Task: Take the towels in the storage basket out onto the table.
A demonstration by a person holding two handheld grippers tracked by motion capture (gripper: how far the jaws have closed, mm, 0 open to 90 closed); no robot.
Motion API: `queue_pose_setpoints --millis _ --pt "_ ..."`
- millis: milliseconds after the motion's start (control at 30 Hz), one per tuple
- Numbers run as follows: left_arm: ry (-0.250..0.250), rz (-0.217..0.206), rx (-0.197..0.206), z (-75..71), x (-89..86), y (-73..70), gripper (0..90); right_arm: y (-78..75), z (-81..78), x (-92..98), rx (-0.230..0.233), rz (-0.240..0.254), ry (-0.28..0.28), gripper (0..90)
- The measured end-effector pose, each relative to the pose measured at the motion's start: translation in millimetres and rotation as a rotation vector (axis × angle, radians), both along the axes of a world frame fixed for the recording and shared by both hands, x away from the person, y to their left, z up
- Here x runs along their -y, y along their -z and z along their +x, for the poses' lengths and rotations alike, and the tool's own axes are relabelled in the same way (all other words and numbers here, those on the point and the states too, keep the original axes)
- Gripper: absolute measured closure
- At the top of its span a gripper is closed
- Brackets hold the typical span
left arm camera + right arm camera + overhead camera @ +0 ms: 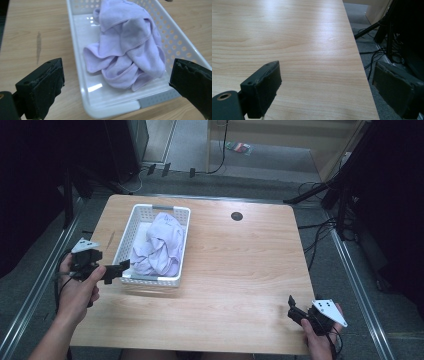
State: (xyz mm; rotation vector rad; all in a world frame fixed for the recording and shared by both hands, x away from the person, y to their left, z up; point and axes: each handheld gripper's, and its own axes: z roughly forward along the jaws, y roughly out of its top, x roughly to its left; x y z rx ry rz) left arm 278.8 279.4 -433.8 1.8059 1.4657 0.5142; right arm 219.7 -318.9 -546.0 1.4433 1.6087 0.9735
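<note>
A white perforated basket stands on the left half of the wooden table. A crumpled lavender cloth lies inside it. My left gripper hovers open at the basket's near left corner, with its jaws spread wide. In the left gripper view the left gripper frames the cloth and the basket's near rim, touching neither. My right gripper is open over the table's near right corner. In the right gripper view the right gripper holds nothing, with bare wood below it.
A round dark cable hole sits near the table's far edge. Past the right edge, cables and black stand legs lie on the grey floor. A dark streak marks the wood left of the basket.
</note>
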Motion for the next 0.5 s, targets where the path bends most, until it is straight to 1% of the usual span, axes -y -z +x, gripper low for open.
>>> queue_pose_setpoints --millis 33,100,133,200,233,267,300,333,367,400,500 --pt "0.011 0.024 -0.011 5.0 4.3 -3.4 0.0 0.0 0.0 -0.1 -0.001 0.0 0.001 8.7" --pt "0.032 0.048 -0.034 14.4 11.7 -8.8 0.0 0.0 0.0 -0.1 -0.001 -0.001 0.0 8.7" --pt "0.035 0.061 -0.052 21.4 16.9 -12.1 0.0 0.0 0.0 -0.1 -0.001 0.0 0.0 8.7" --pt "0.046 0.1 -0.072 31.7 25.7 -16.2 0.0 0.0 0.0 0.0 -0.002 0.0 0.0 8.7" --pt "0.051 0.113 -0.091 37.0 30.0 -17.7 0.0 0.0 0.0 0.0 -0.001 0.0 0.0 8.6" --pt "0.059 0.116 -0.117 42.5 34.0 -18.7 0.0 0.0 -0.1 -0.2 -0.001 0.001 0.0 8.7" --pt "0.061 0.131 -0.141 47.6 38.1 -19.3 0.0 0.0 0.0 -0.2 -0.001 -0.001 -0.002 8.7" --pt "0.069 0.154 -0.164 52.7 42.0 -19.7 0.0 0.1 0.0 -0.2 -0.001 -0.002 -0.004 8.7" --pt "0.083 0.189 -0.208 61.5 47.8 -20.4 0.0 0.0 -0.1 -0.3 -0.001 -0.002 -0.004 8.7" --pt "0.083 0.189 -0.208 61.5 47.8 -20.4 0.0 0.0 -0.1 -0.3 -0.001 -0.002 -0.004 8.7" --pt "0.089 0.201 -0.258 74.3 55.2 -21.8 0.0 0.0 -0.1 -0.3 0.0 -0.004 -0.007 8.6"
